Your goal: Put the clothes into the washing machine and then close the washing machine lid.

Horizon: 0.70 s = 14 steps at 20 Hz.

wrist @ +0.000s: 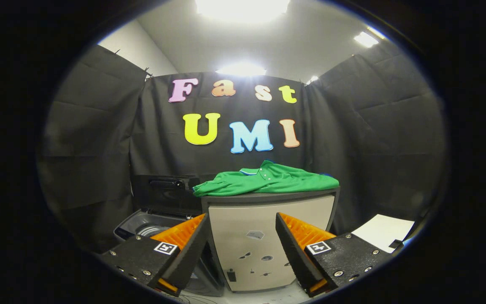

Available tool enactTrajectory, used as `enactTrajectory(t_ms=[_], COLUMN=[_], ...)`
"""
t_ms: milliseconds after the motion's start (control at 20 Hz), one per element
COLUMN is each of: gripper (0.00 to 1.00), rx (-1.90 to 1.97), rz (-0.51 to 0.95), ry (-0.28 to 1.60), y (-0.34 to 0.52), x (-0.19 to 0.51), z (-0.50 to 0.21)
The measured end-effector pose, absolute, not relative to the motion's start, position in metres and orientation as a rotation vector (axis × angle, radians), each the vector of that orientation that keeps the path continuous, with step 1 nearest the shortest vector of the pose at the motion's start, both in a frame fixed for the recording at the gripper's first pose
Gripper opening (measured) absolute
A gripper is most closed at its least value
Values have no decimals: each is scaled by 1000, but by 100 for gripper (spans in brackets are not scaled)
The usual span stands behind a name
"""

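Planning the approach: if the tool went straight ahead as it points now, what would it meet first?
Probably the pale front panel of the cabinet, seen between the open tool's fingers. The green shirt lies higher, on top. Depth is unclear.

1. One green shirt (268, 181) is lying on one cabinet (268, 236).
2. One washing machine (158, 219) is standing beside it, lid raised.
3. One gripper (241, 236) is holding two fingers apart.
4. One white sheet (382, 232) is lying nearby.
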<state>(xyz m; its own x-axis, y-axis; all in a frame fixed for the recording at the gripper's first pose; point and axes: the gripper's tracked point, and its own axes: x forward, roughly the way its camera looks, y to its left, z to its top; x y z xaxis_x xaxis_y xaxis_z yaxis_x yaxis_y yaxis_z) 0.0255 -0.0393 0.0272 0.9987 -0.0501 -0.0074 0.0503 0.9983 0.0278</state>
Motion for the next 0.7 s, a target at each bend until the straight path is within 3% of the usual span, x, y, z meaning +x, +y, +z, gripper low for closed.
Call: enactTrajectory(t_ms=[700], gripper=[95], rx=[28], rz=[-41], ry=[-7], y=[-82], x=[107], z=[98])
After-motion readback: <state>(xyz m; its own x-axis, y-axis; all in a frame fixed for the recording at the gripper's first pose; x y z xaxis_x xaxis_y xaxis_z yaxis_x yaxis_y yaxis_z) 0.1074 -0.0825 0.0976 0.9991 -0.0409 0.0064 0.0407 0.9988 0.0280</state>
